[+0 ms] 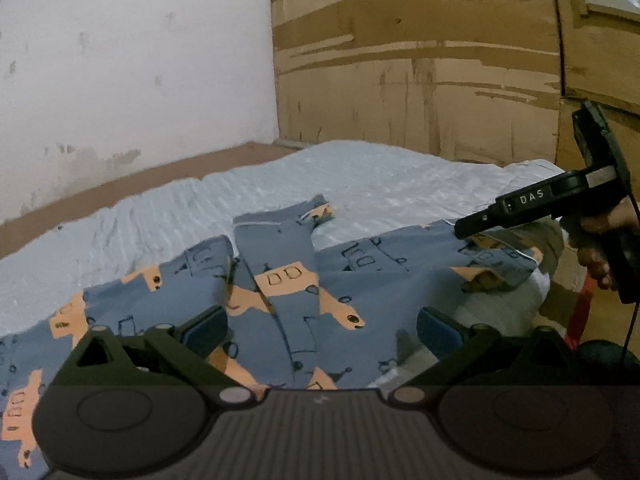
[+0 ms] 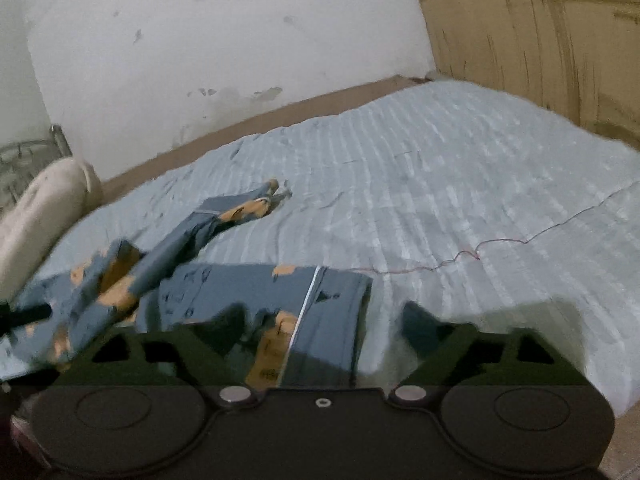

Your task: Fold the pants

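Reading "DAS" on right tongs (image 1: 464, 232)

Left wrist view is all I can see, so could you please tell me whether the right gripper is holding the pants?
Observer: No. In the right wrist view the right gripper is open, and the pants lie beneath it with nothing pinched.
Operator: Thank you. Is anything lying on the sheet to the right of the pants?
Observer: Yes, a thin reddish thread trails across the sheet from the pants' edge towards the right.
Operator: And what is past the other end of the pants?
Observer: A cream cushion sits at the left edge of that view, near the bunched legs.
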